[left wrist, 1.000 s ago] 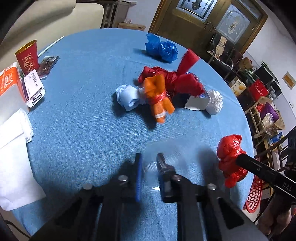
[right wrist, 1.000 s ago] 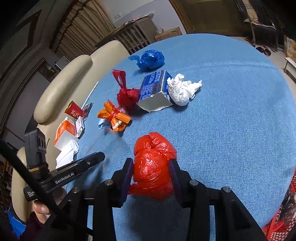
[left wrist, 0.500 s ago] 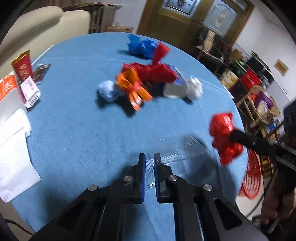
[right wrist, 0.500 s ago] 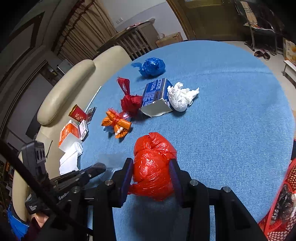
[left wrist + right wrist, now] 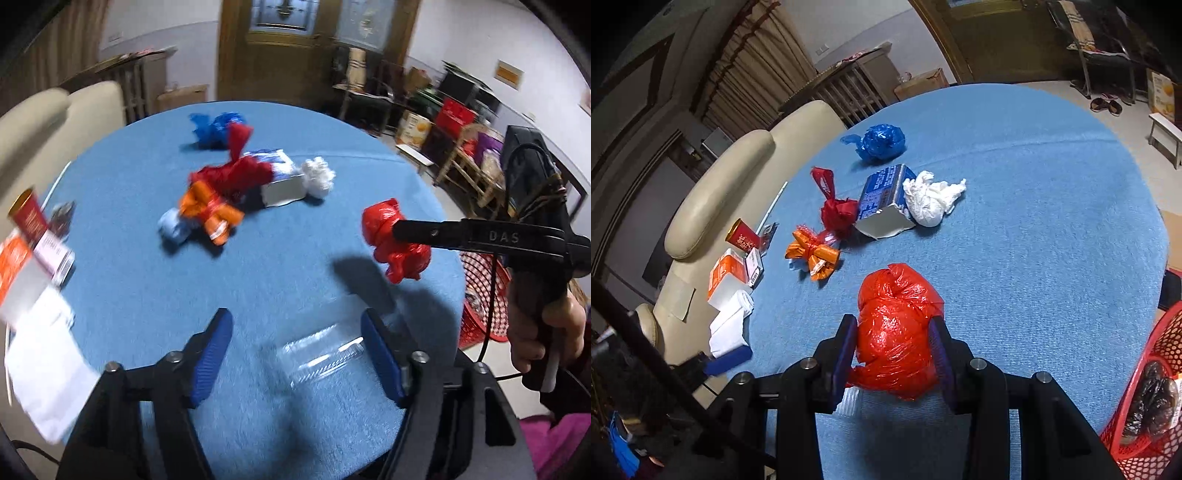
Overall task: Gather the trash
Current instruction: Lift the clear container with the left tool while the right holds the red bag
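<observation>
While both tongs hang over the blue table point(image 5: 1052, 229):
Right gripper point(image 5: 893, 349): clamped on red bag point(image 5: 897, 332), beside red basket point(image 5: 1145, 398).
Left gripper point(image 5: 297, 354): spread apart, empty.
Clear container point(image 5: 325, 354): apparently lying on the table, blurred.

Left gripper point(image 5: 297, 350): black arms, ribbed blue pads, silver screws. Right gripper point(image 5: 893, 350): black, "DAS" lettering, black cable; bare-skinned hand point(image 5: 546, 332).

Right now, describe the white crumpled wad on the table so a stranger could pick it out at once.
Start at the round blue table and find the cluster of trash near its middle. At the cluster's right end lies a blue-and-white carton on its side, and the white crumpled wad presses against that carton's right side. It is the only white piece in a cluster of red, orange and blue bundles.
</observation>
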A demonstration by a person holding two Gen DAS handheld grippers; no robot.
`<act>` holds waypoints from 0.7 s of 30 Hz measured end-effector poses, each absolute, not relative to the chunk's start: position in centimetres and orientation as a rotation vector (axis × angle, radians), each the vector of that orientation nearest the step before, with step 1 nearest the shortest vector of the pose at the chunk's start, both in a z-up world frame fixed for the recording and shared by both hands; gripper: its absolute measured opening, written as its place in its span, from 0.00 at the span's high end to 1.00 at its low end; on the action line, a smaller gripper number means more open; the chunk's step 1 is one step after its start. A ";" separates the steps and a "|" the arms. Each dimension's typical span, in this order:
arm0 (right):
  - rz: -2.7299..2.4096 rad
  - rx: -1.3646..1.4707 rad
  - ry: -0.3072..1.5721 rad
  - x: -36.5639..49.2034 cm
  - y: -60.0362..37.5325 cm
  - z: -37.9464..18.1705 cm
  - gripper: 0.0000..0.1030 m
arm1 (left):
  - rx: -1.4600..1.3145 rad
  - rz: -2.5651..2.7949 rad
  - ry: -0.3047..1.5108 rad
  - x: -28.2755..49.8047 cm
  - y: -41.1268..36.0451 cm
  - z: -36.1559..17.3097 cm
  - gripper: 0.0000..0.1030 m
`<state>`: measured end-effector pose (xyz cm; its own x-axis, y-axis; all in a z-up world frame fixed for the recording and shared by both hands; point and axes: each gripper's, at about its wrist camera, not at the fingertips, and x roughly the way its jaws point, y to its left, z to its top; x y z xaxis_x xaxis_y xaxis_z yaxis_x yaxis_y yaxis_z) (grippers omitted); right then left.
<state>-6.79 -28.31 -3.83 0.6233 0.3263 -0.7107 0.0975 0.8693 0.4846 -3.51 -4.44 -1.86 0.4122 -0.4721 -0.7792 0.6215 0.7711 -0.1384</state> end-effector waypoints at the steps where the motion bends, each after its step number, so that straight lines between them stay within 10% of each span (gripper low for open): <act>1: 0.136 0.520 0.897 -6.8 -28.5 -3.9 0.59 | 0.196 -0.714 0.910 -3.0 -4.9 -2.0 0.28; 21: 0.095 0.547 0.893 -8.0 -30.8 -4.4 0.59 | 0.206 -0.891 0.997 -5.5 -5.3 -4.9 0.28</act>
